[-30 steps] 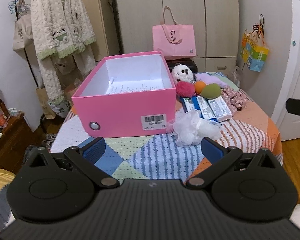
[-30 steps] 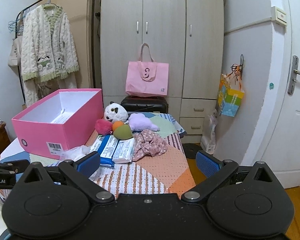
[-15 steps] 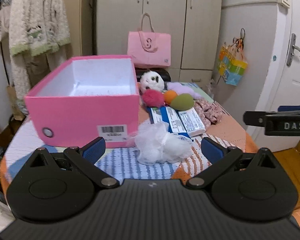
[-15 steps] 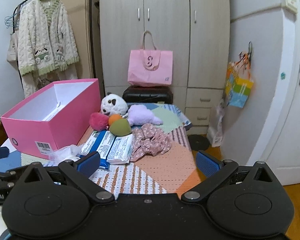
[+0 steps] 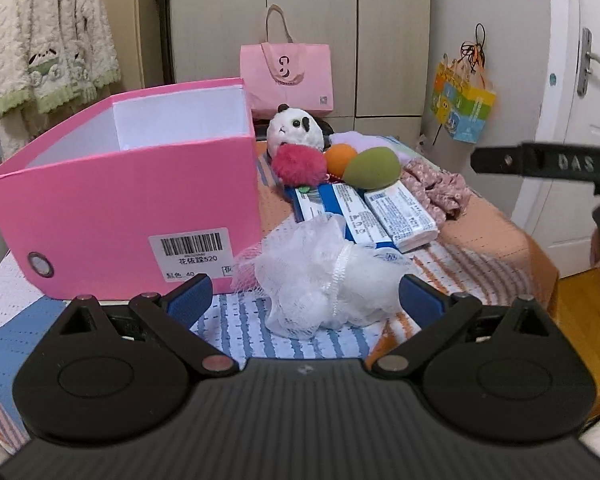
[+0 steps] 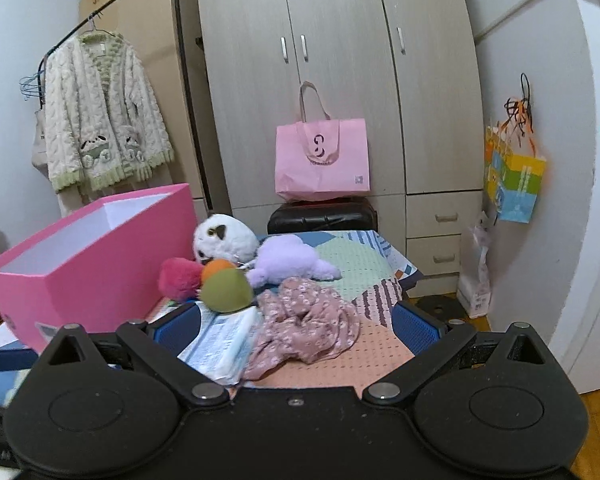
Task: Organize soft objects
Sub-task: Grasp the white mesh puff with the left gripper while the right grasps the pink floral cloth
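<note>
On the table: a patchwork quilted cloth [image 5: 480, 236] covers the surface, with soft items grouped at its middle and right.
Storage box: an open pink cardboard box [image 5: 132, 200] with a white inside and a barcode label stands at the left; its floor is hidden from both views.
Left gripper [image 5: 306, 300]: black tongs with blue pads, jaws spread wide and holding nothing, low over the near edge.
Mesh sponge: a white netted bath pouf [image 5: 320, 276] lies on the cloth between the left gripper's spread fingers, just beside the box's near right corner.
Tissue packs: blue and white plastic packets [image 5: 364, 216] lie side by side just beyond the pouf.
Right gripper [image 6: 296, 326]: black tongs with blue pads, jaws wide apart and empty, near the right side of the pile.
Floral cloth: a crumpled pink flowered fabric piece [image 6: 304, 328] lies between the right gripper's fingers, touching the tissue packs.
Small soft items: a green egg-shaped sponge [image 6: 226, 290], an orange ball [image 6: 218, 269] and a fuzzy magenta pompom [image 6: 178, 278] cluster together beyond the packs.
Plush toys: a white panda plush [image 6: 224, 240] and a lilac plush [image 6: 288, 262] rest at the far side.
Background: a pink tote bag [image 6: 322, 156] stands before the wardrobe.
</note>
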`<state>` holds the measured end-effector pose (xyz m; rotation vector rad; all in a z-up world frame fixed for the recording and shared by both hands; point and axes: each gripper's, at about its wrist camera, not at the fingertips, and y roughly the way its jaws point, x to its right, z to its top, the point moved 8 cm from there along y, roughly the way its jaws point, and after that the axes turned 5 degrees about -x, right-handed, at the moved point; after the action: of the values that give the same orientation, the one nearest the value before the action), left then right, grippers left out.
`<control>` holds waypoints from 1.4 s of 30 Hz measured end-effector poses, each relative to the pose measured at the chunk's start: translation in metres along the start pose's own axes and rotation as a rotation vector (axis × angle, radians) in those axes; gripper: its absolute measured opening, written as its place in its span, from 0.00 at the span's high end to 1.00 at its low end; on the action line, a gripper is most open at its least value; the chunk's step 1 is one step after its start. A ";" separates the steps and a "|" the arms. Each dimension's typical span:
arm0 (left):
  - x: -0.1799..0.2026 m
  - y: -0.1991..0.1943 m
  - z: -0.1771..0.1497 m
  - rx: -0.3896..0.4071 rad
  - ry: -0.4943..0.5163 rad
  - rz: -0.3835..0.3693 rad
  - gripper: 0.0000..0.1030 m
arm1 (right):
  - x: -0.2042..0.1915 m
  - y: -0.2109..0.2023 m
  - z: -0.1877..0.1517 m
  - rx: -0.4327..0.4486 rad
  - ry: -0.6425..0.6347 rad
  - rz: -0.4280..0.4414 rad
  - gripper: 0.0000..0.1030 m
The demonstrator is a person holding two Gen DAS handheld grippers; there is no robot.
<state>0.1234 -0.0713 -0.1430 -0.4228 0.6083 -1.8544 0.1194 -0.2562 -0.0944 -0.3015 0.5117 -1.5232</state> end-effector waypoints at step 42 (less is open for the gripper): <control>0.013 0.039 0.010 -0.074 -0.209 -0.225 0.59 | 0.003 0.065 -0.013 -0.088 -0.205 -0.019 0.87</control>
<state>0.1539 -0.0964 -0.1575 -0.7499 0.5042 -1.9711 0.1696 -0.2551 -0.1383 -0.5261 0.4149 -1.4711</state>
